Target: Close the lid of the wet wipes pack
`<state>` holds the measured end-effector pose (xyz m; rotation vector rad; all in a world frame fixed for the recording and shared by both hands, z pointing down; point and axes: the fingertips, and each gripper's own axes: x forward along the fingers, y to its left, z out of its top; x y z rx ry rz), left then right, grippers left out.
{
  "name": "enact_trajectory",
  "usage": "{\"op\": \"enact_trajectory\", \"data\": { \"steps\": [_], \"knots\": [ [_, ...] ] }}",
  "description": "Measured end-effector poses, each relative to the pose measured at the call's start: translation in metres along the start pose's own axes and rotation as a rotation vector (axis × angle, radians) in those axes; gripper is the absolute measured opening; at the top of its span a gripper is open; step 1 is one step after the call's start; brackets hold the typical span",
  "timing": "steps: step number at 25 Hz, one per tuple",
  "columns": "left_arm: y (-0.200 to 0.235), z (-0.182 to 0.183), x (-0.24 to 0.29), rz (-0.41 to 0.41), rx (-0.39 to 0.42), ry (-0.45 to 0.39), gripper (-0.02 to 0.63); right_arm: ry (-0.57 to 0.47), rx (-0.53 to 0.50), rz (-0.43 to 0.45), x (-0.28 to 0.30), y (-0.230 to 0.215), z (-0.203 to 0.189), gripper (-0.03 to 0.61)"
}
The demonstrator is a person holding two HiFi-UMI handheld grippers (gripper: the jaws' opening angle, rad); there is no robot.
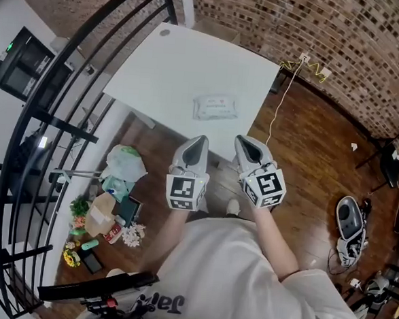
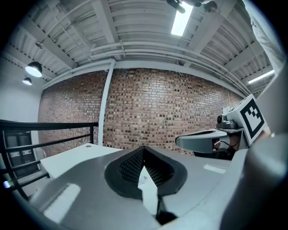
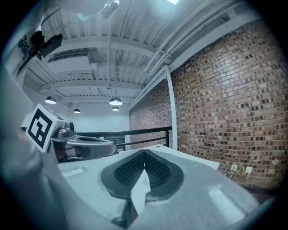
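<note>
A: Where's the wet wipes pack (image 1: 215, 108)?

B: Flat on the white surface (image 1: 165, 71), toward the near edge, label side up. Too small in the head view to tell whether its lid is down or up.

A: The tools?

B: Left tool (image 1: 198, 143) and right tool (image 1: 247, 144) are side by side, close to the person's chest. They're short of the surface's near edge, over the wooden floor (image 1: 310, 143), tips aimed at the pack. Neither touches it.

A: Jaw state?

B: Left gripper view: tips of the left tool (image 2: 144, 150) meet, clenched on nothing, with only a thin wedge of white showing behind them. Right gripper view: same for the right tool (image 3: 144, 155), tips together, empty.

A: Surroundings?

B: Brick wall (image 1: 318, 27) beyond the surface, black railing (image 1: 77, 51) to the left, bags and clutter (image 1: 124, 162) on the floor below it.
</note>
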<state>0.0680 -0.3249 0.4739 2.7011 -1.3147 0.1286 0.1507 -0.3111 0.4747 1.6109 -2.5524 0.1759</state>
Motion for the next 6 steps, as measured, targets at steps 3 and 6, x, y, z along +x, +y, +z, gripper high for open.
{"op": "enact_trajectory", "data": {
  "steps": [3, 6],
  "knots": [
    [-0.006, -0.005, 0.002, -0.007, -0.002, 0.002, 0.015, 0.014, -0.012, 0.023, -0.001, 0.007, -0.005, -0.012],
    [-0.02, -0.01, 0.008, -0.033, -0.001, 0.012, 0.015, 0.03, -0.012, 0.034, -0.005, 0.011, -0.012, -0.012]
  ]
}}
